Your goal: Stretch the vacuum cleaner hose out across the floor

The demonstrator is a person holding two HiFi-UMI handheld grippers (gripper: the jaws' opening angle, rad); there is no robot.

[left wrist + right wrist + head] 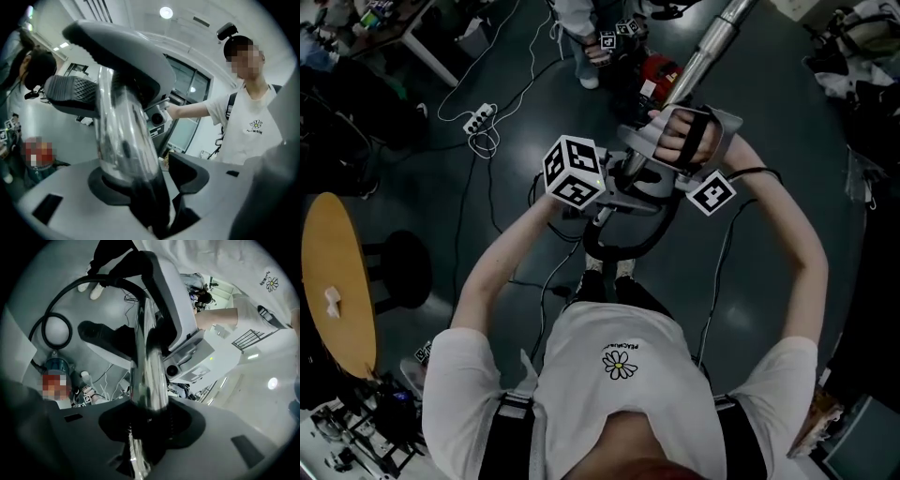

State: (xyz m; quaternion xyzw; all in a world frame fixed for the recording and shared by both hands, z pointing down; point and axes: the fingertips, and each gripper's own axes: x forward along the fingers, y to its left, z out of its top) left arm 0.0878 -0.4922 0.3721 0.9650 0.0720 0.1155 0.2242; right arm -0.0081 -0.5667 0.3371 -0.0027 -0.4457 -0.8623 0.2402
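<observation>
In the head view I hold the vacuum's chrome wand (712, 42) up in front of me; it slants away to the upper right. My right gripper (661, 155) is shut on the tube (147, 380), which runs straight through its jaw notches. My left gripper (605, 197) sits just nearer me on the wand's grey handle end (122, 61), its jaws wide around the thick tube (124, 140). The black hose (628, 251) curves below both grippers and loops over the floor (44, 324). The red vacuum body (661, 73) stands beyond the grippers.
A round wooden table (337, 281) and a black stool (403, 267) stand at the left. A white power strip (478, 120) and several cables lie on the dark floor. Another person's feet (586, 56) are at the top, near the vacuum body.
</observation>
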